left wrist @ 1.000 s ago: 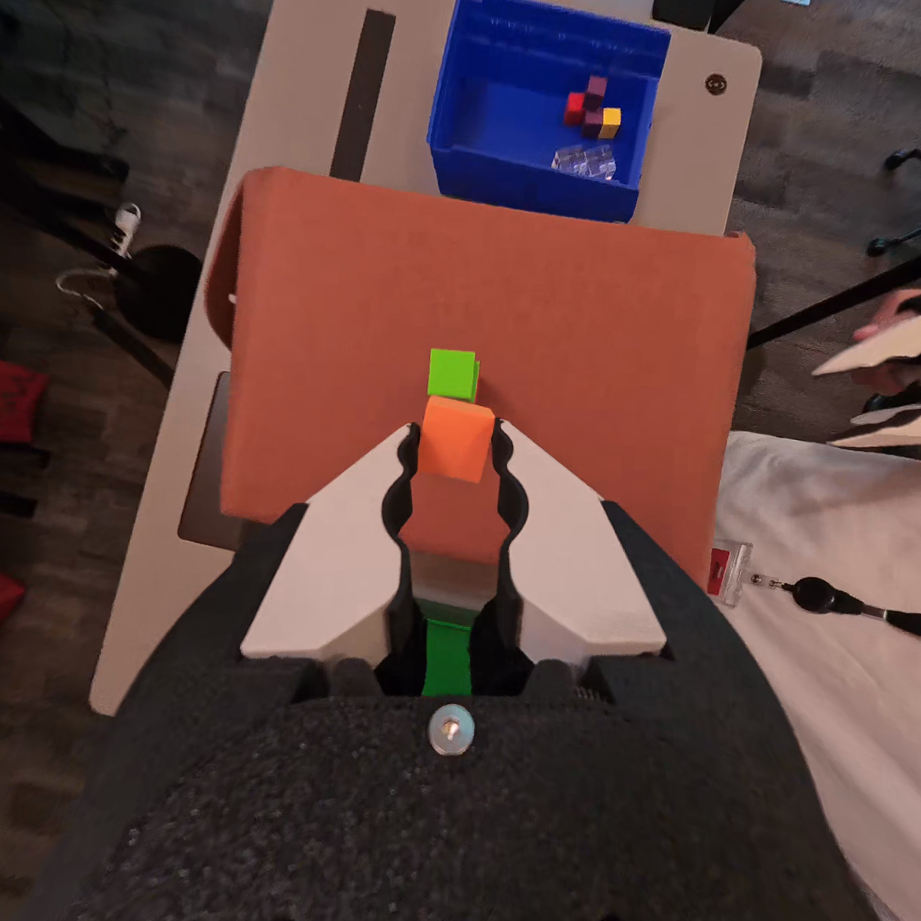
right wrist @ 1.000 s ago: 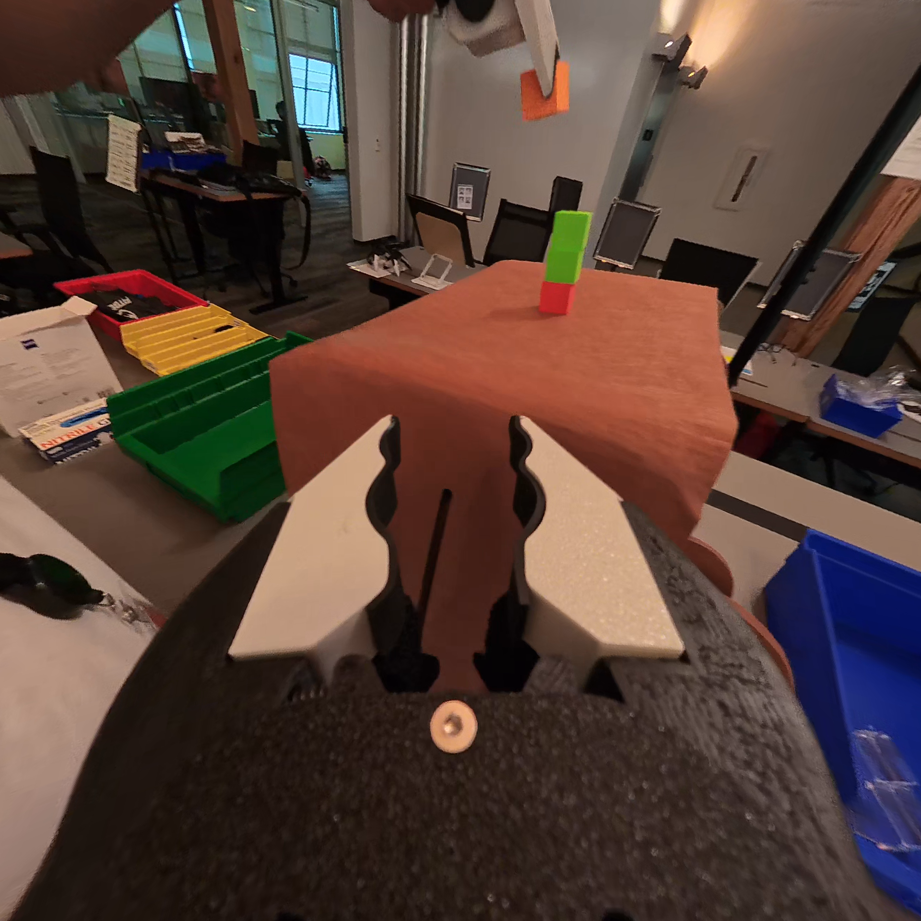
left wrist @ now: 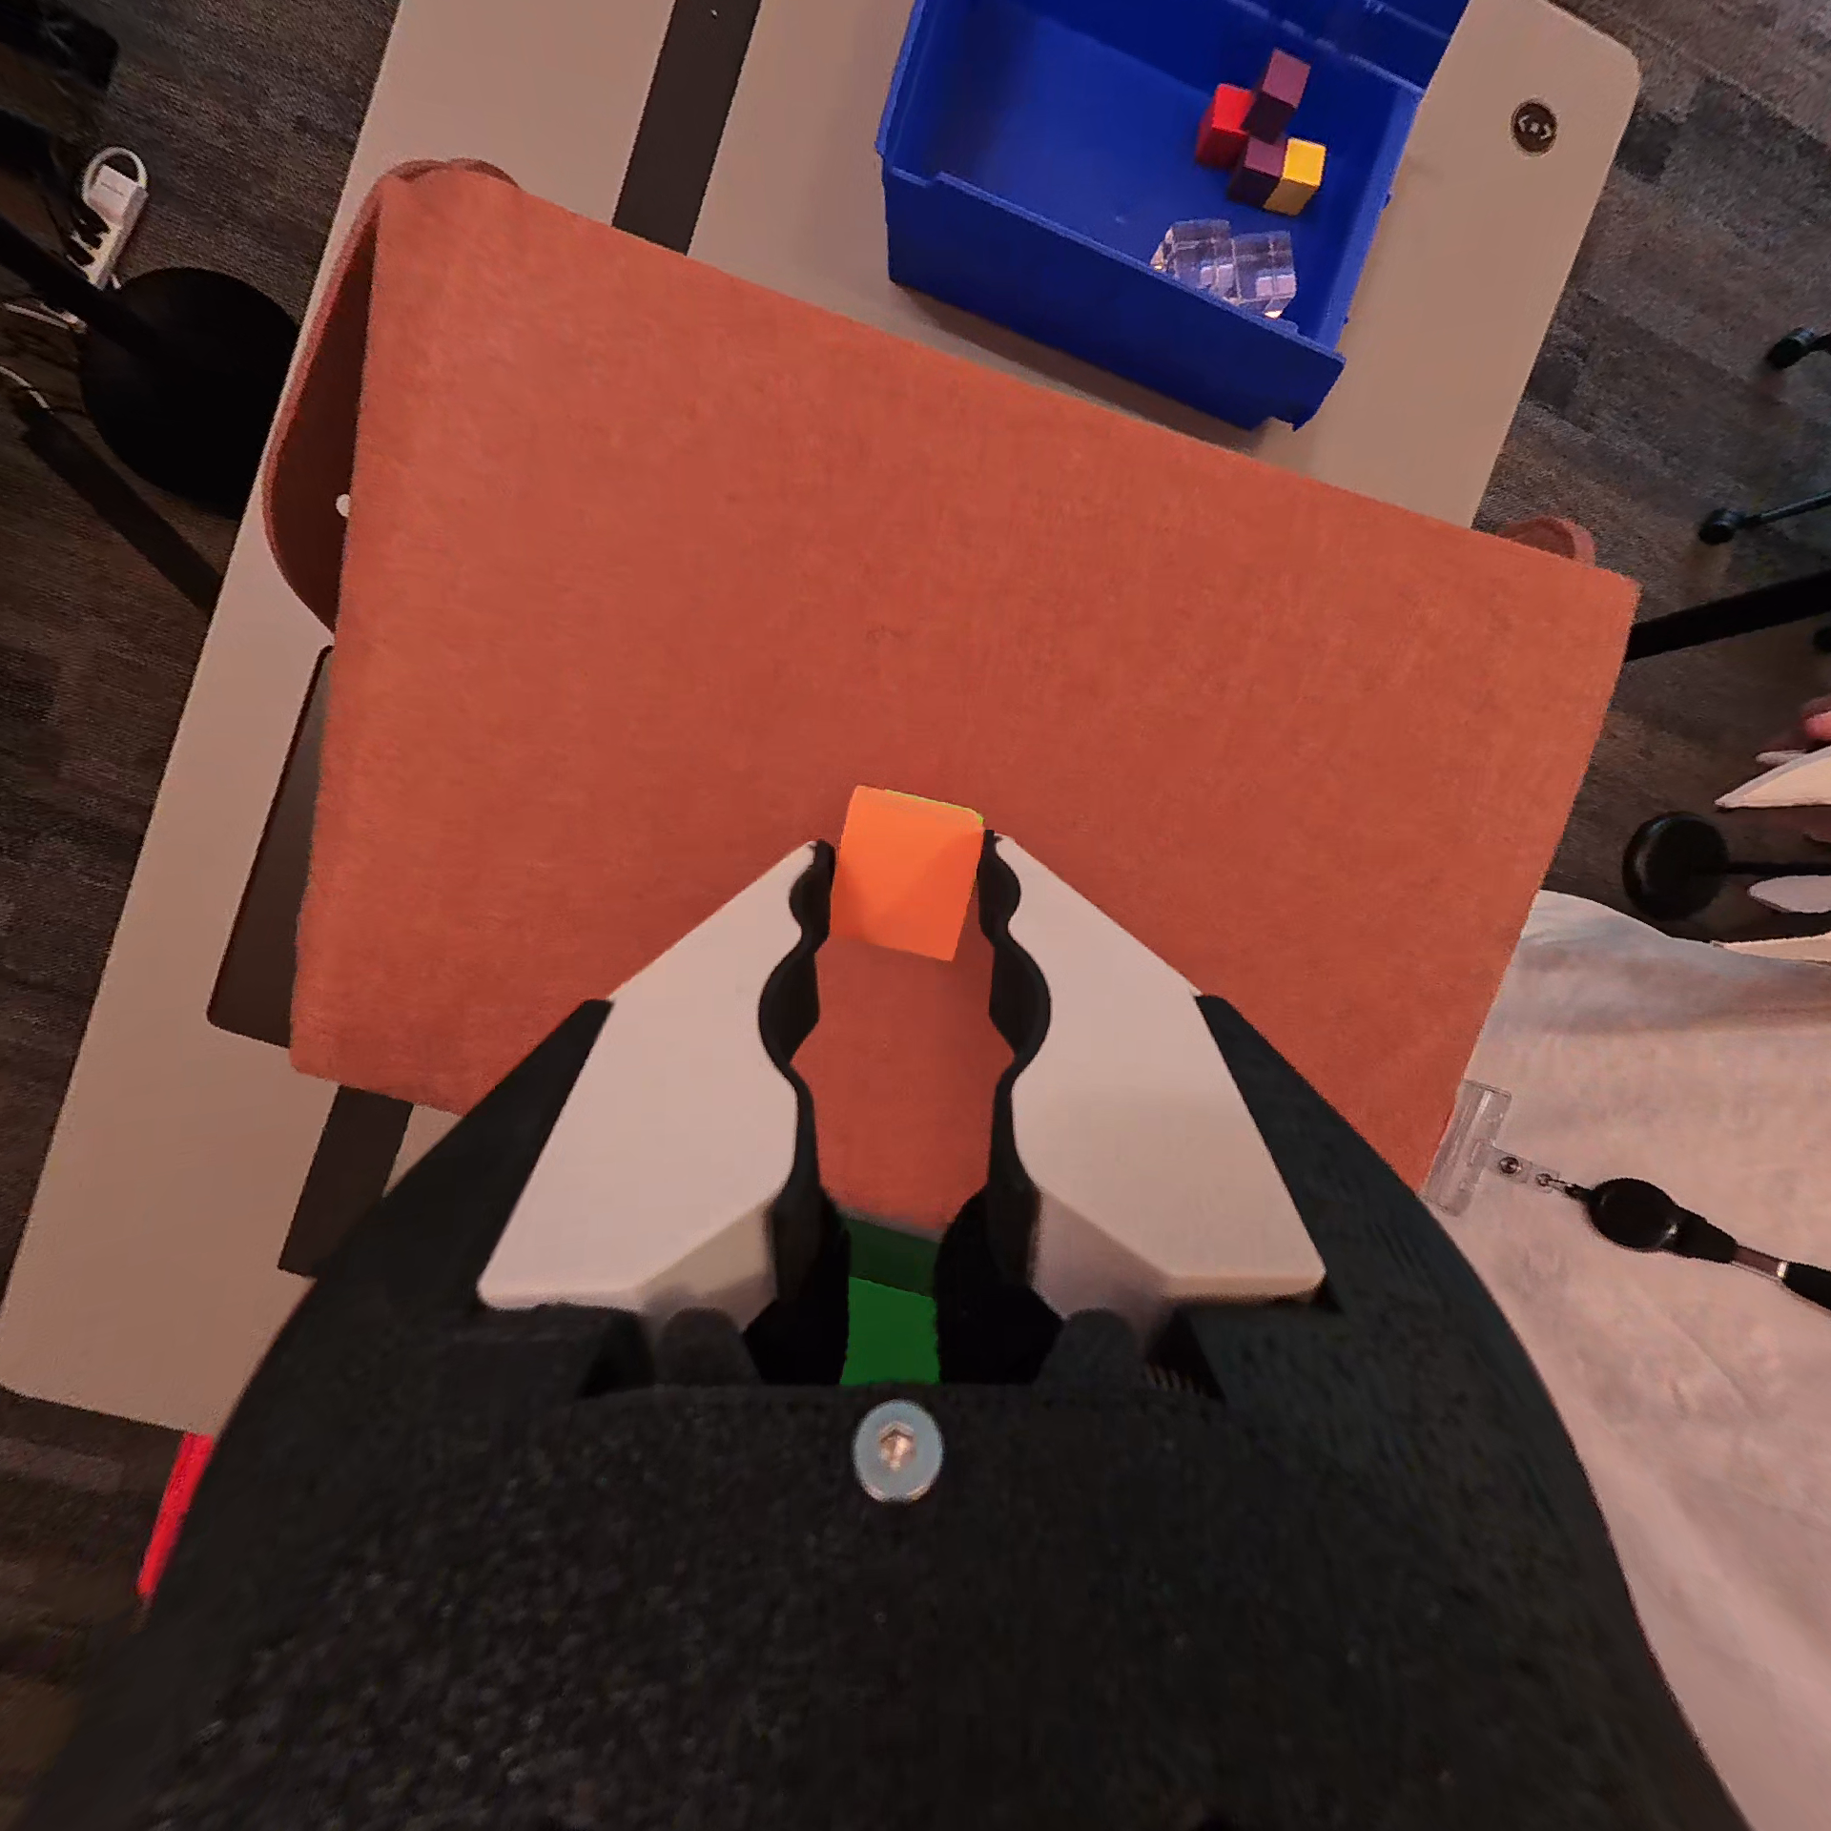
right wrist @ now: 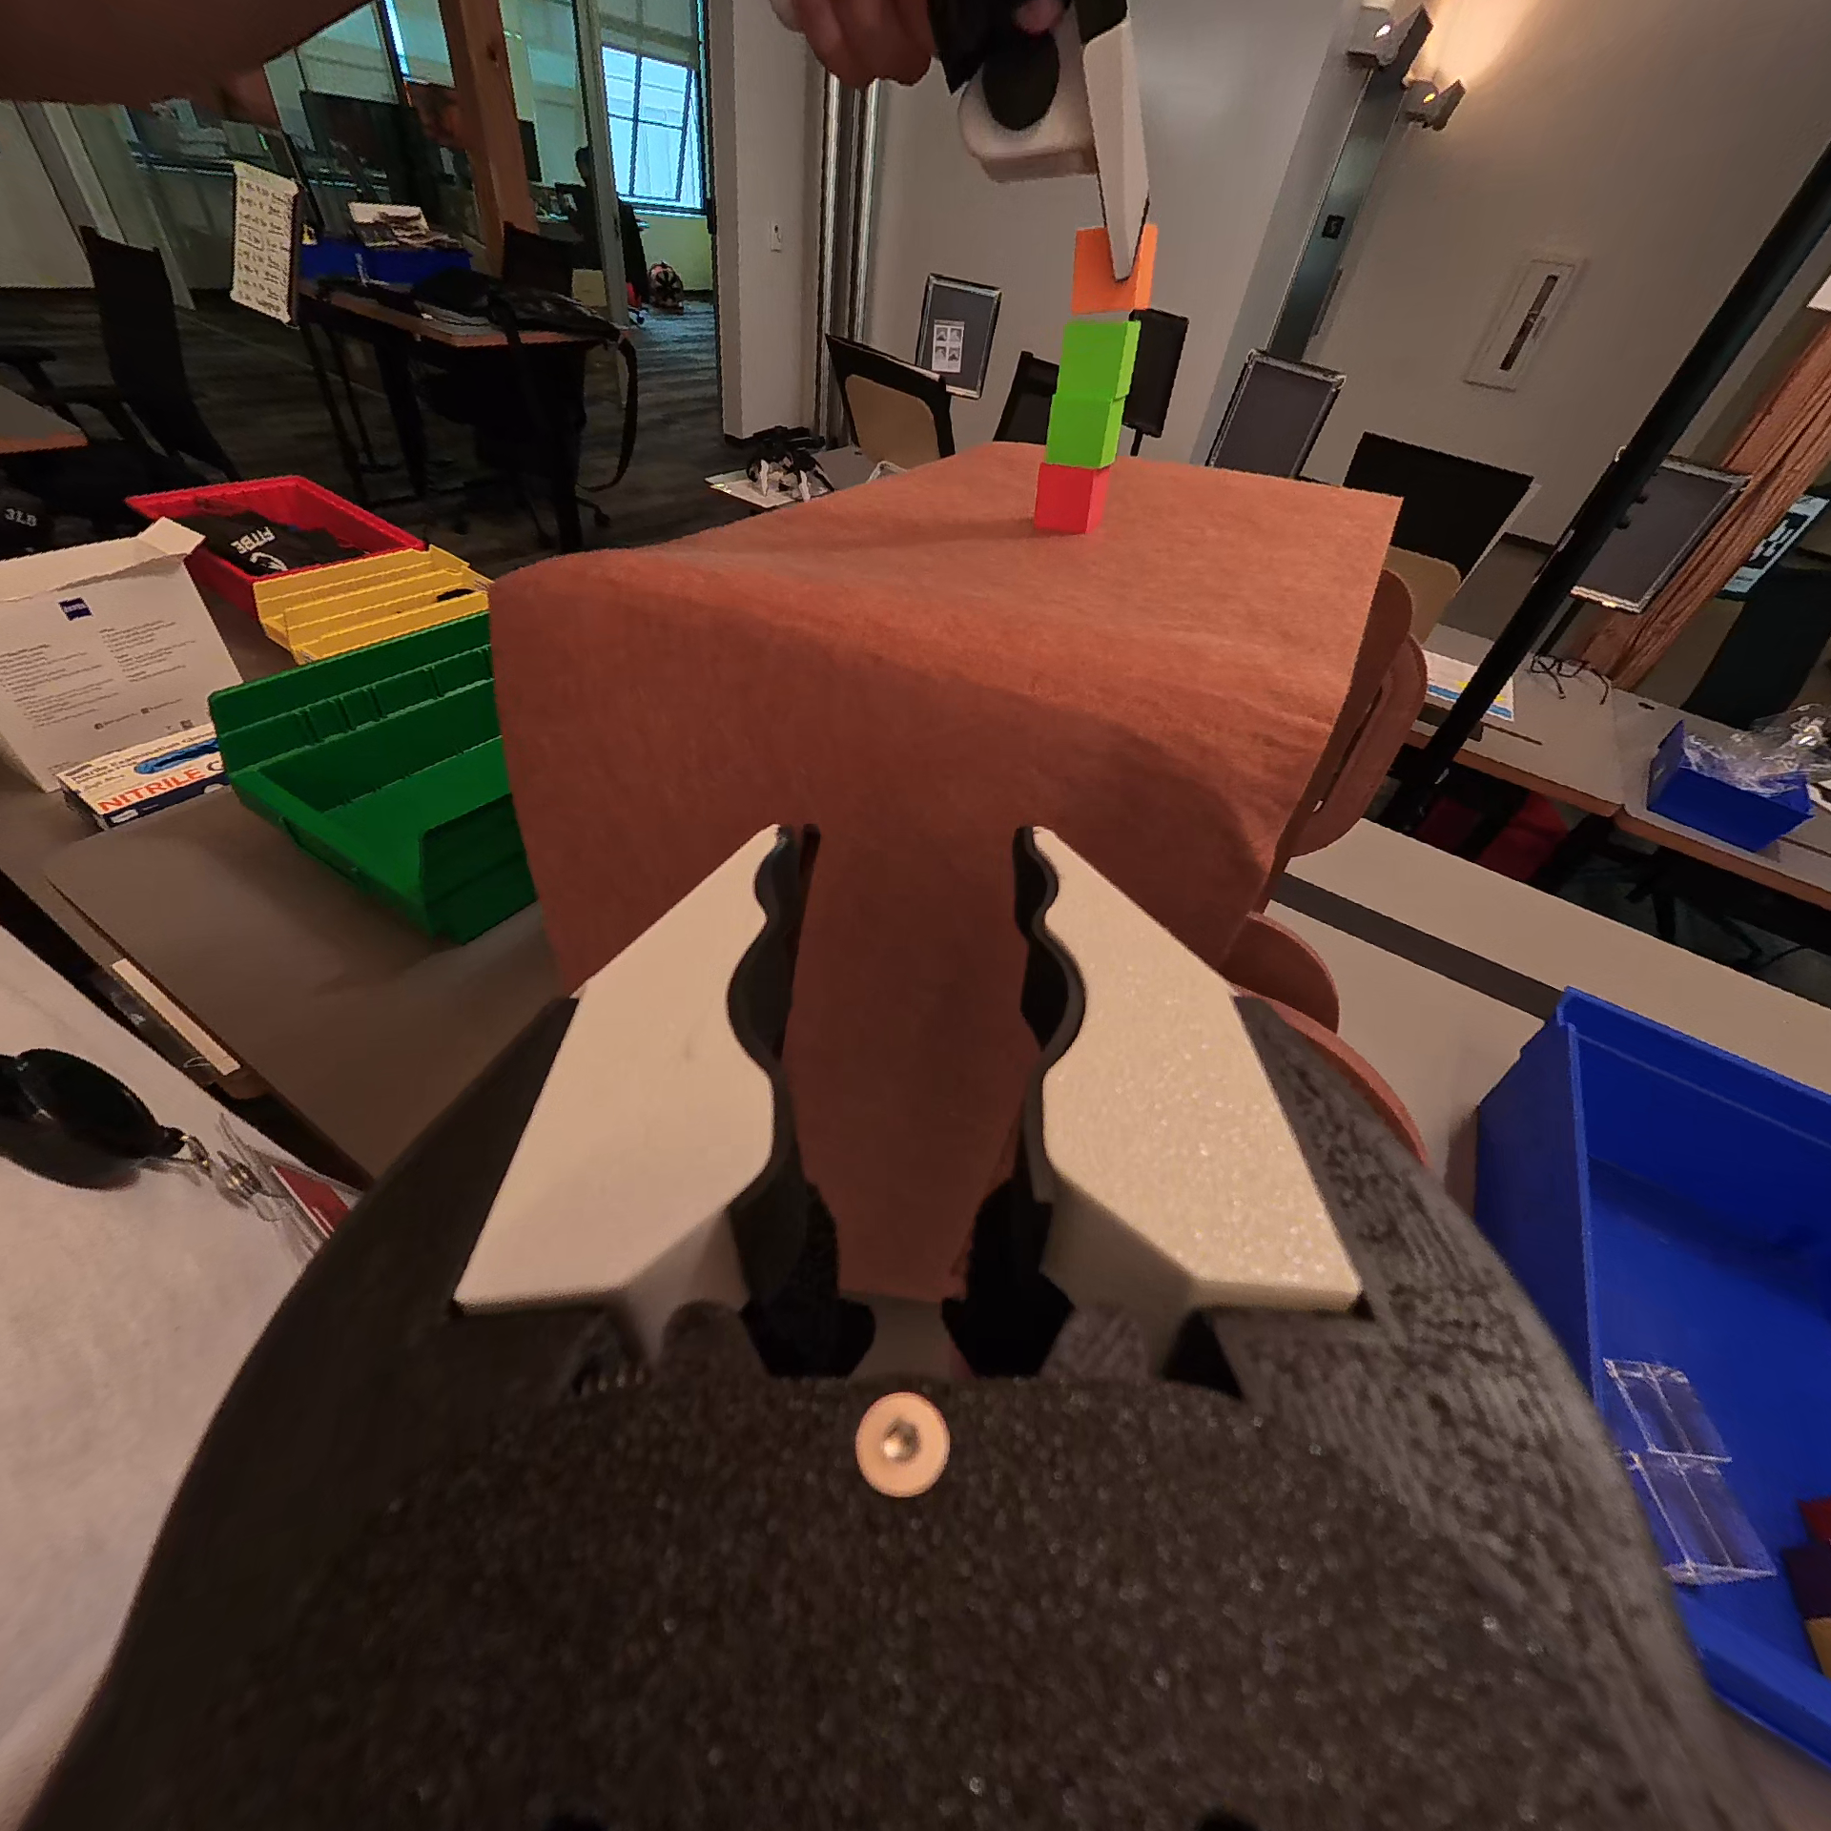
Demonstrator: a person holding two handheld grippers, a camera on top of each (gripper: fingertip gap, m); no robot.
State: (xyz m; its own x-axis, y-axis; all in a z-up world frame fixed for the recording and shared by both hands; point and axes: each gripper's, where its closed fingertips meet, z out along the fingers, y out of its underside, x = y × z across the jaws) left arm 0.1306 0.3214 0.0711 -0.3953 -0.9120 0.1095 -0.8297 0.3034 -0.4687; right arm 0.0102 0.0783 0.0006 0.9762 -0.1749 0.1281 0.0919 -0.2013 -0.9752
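Black textured tongs (left wrist: 900, 852) with white wavy-edged fingers (left wrist: 694, 1090), silver screw (left wrist: 898, 1449).

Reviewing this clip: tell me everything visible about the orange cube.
The orange cube is a small, matte, solid-coloured block with crisp edges, pinched at its sides between the fingertips of the left gripper. The right wrist view shows it upright, directly above the upper green cube of a stack, with a thin gap visible, so it seems not quite resting. One white finger covers part of its face. From above it hides nearly all of the stack.
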